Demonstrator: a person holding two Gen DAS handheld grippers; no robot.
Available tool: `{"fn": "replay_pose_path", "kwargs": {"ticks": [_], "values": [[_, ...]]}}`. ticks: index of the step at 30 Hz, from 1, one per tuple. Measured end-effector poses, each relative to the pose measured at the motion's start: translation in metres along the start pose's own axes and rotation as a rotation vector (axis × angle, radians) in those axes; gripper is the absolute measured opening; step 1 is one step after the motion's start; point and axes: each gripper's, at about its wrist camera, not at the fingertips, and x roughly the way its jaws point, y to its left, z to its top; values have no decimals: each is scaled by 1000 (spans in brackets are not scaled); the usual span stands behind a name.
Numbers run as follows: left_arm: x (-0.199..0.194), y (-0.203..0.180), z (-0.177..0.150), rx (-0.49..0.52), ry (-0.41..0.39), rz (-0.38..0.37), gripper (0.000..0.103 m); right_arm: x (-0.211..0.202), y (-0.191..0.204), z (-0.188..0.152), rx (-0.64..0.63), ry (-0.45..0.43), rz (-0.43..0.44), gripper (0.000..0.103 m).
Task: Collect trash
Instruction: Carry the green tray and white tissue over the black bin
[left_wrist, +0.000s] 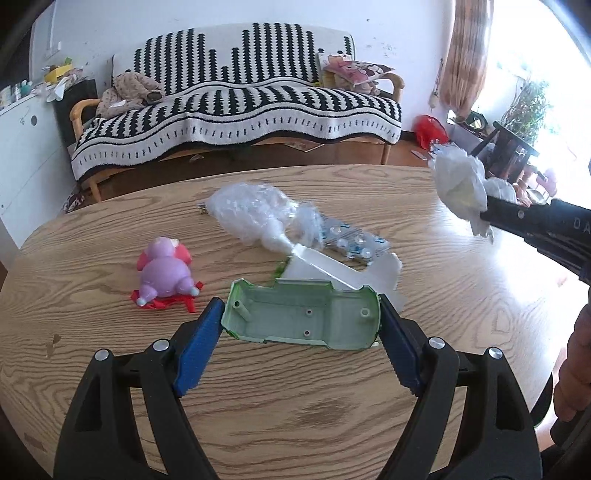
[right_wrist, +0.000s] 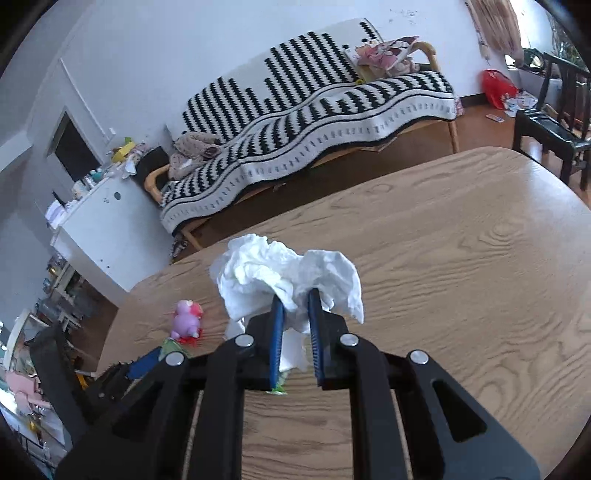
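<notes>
green plastic shell (left_wrist: 301, 319), shaped like a toy car body turned hollow side up, sits low in the centre of the left wrist view with its long axis running left to right across the frame. the left gripper (left_wrist: 301, 325) has its jaws wide apart and one blue pad at each end of the shell, so the shell spans the gap end to end; the pads look to be touching or nearly touching its ends, but whether they press i cannot tell. it rests on the wooden surface (left_wrist: 461, 295). just above it in the frame lie a white tray piece (left_wrist: 373, 273) and crumpled clear wrap (left_wrist: 255, 210), with a purple toy (left_wrist: 166, 273) to the left. the right gripper (right_wrist: 295, 301) is clamped on a wad of white tissue (right_wrist: 258, 273), held clear of the surface at the right edge of the left wrist view. judged from this, the left hand is the nearer one for the shell, and a lengthwise close should take it.
</notes>
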Motion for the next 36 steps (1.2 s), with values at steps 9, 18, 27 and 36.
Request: {"fn": "replay_pose_path", "kwargs": {"ticks": [9,18,27,36], "values": [[-12,-77,12,48,-24,-151,79,-69,-58,-13,58,-66,-141,14],[-26,-220,0,200,-2,-389,79,-196,-171,-64,154,-117,-409,14],[-36,-372,-53,401,106,-598,79,-315,-286,-148,335,-146,-611,14],[-30,-490,-104,532,247,-712,79,-370,-364,-218,488,-128,-672,14]]}}
